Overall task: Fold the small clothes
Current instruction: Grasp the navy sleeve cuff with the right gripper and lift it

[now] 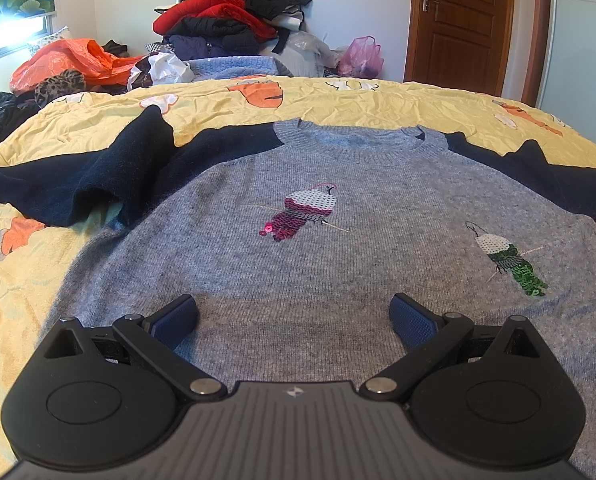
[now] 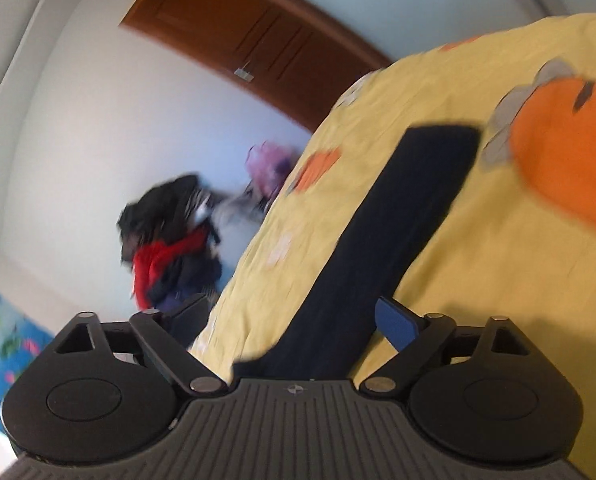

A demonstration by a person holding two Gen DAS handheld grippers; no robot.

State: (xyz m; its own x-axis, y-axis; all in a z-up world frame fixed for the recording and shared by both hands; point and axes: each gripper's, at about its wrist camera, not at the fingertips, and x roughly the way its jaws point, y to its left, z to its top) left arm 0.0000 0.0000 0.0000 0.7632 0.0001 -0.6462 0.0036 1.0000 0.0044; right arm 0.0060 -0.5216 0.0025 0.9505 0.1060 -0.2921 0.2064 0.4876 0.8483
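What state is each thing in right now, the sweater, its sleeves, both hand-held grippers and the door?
Sweater: flat, face up, unfolded on the bed.
Left sleeve: rumpled, bunched.
Right sleeve: stretched out straight on the quilt.
Left hand-held gripper: open, over the hem, empty.
Right hand-held gripper: open, straddling the sleeve.
Door: shut.

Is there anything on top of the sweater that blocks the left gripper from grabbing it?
Nothing visible does. The left gripper hovers open right over the grey sweater, which lies flat and bare on the yellow bedspread.
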